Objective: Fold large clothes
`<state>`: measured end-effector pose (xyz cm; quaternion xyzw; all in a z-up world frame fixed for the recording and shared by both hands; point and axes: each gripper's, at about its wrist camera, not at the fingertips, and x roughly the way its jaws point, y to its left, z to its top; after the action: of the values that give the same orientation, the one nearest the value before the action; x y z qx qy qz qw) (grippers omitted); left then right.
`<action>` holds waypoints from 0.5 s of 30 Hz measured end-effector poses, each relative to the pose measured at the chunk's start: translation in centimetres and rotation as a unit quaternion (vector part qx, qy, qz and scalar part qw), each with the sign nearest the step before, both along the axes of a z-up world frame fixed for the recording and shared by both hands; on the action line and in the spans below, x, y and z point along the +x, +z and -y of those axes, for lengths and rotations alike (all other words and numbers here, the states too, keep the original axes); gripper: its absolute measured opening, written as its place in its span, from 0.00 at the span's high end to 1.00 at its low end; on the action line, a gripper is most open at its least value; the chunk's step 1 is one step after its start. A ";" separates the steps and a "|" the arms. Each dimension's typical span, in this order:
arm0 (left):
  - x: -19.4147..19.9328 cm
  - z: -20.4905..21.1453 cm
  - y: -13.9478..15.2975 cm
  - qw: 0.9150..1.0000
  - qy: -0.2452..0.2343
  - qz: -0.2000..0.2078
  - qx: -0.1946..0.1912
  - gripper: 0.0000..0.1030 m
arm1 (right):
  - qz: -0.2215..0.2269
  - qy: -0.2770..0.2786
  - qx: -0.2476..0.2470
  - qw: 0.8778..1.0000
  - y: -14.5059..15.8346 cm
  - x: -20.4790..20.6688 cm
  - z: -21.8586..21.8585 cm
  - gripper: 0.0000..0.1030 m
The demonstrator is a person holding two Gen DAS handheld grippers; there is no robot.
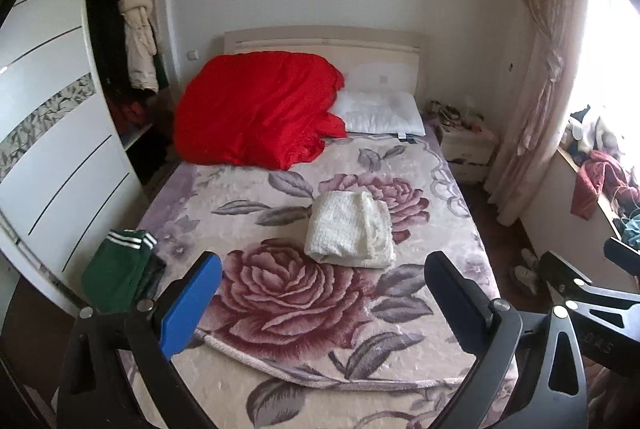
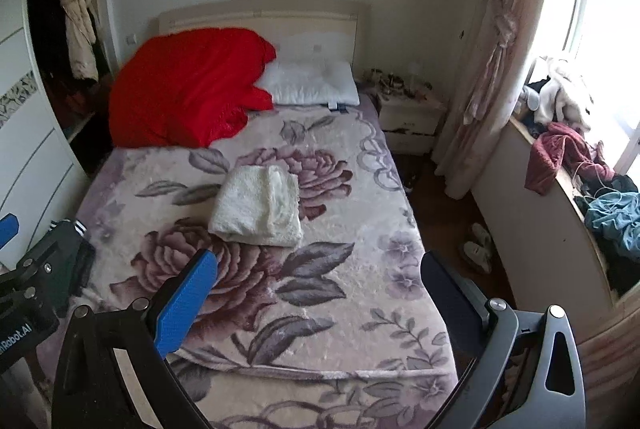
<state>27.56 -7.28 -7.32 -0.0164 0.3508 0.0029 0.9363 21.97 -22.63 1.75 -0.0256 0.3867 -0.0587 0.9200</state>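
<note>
A cream fleecy garment (image 1: pixel 350 229) (image 2: pixel 258 205) lies folded in a neat rectangle in the middle of the floral bedspread (image 1: pixel 280 309) (image 2: pixel 320 289). A folded green garment with white stripes (image 1: pixel 116 269) (image 2: pixel 68 257) rests at the bed's near left edge. My left gripper (image 1: pixel 324 277) hovers above the foot of the bed, open and holding nothing, well short of the cream garment. My right gripper (image 2: pixel 320 273) is likewise open and empty, beside the left one. Part of each gripper's frame shows at the edge of the other's view.
A red quilt (image 1: pixel 256 109) (image 2: pixel 188 93) and a white pillow (image 1: pixel 380 113) (image 2: pixel 312 85) lie at the headboard. An open wardrobe (image 1: pixel 120 49) stands left. Right of the bed are a nightstand (image 2: pixel 408 121), curtain (image 2: pixel 492 49), slippers (image 2: pixel 478 245) and a windowsill piled with clothes (image 2: pixel 580 165).
</note>
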 end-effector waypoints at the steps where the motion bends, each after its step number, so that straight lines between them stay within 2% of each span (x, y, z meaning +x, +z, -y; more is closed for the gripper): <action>1: -0.6 -0.1 0.3 1.000 0.004 0.000 -0.001 0.00 | 0.002 0.000 0.003 1.000 0.8 -0.9 -0.1 0.00; 5: -2.7 -0.2 1.4 1.000 0.014 -0.006 0.004 0.00 | 0.005 0.007 0.009 1.000 2.7 -3.9 -0.1 0.00; 9: -4.2 0.0 2.2 0.999 0.026 -0.031 0.014 0.00 | 0.008 0.021 0.011 1.000 4.3 -6.2 -0.4 0.00; 15: -6.3 0.5 3.6 0.999 0.029 -0.015 0.022 0.00 | 0.019 0.034 0.014 0.999 6.5 -8.6 -0.3 0.00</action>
<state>21.21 -7.83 -3.76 -0.0062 0.3637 0.0379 0.9307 13.36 -22.30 8.26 -0.0242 0.3693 -0.0223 0.9287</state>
